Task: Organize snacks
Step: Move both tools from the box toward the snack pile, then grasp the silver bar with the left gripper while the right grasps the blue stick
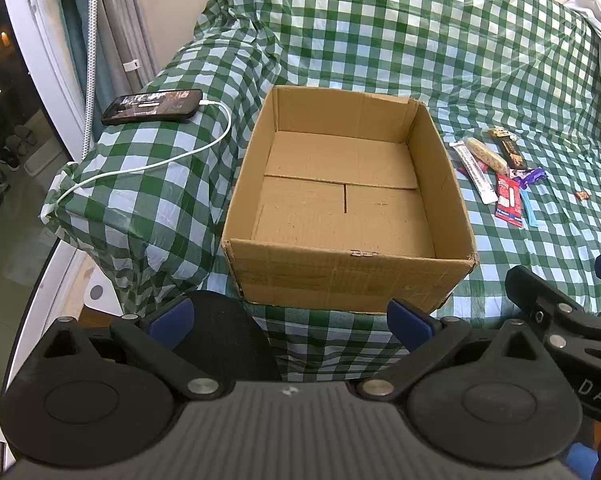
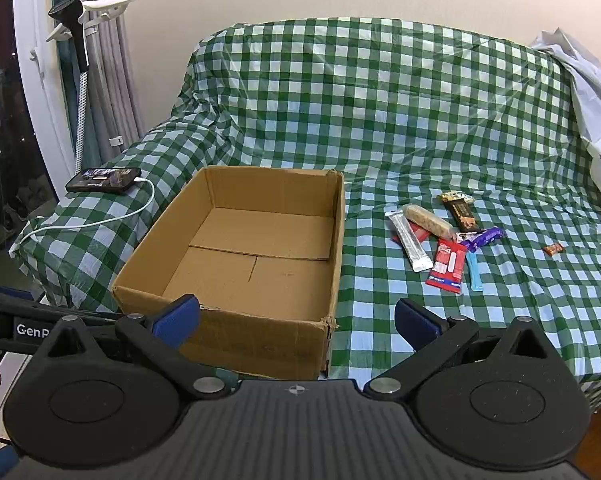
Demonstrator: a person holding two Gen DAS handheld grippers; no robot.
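Note:
An open cardboard box [image 1: 440,176] [image 2: 338,240] stands empty on the sofa seat. To its right lies a cluster of several snack packets: a white stick [image 2: 410,242] [image 1: 474,172], a beige cereal bar [image 2: 428,220] [image 1: 486,154], a dark chocolate bar [image 2: 460,210] [image 1: 508,148], a red packet [image 2: 447,266] [image 1: 508,200], a purple wrapper [image 2: 482,238] [image 1: 530,176], a light blue stick [image 2: 473,272]. A small brown candy [image 2: 553,249] [image 1: 581,195] lies apart further right. My left gripper [image 1: 290,320] is open and empty in front of the box's near wall. My right gripper [image 2: 296,318] is open and empty near the box's front right corner.
A green-checked cloth [image 2: 380,120] covers the sofa. A phone [image 1: 152,106] [image 2: 103,180] with a white cable [image 1: 204,148] lies on the left armrest. A garment steamer [image 2: 78,40] and curtains stand at the left. A white sheet [image 2: 596,96] lies at the right.

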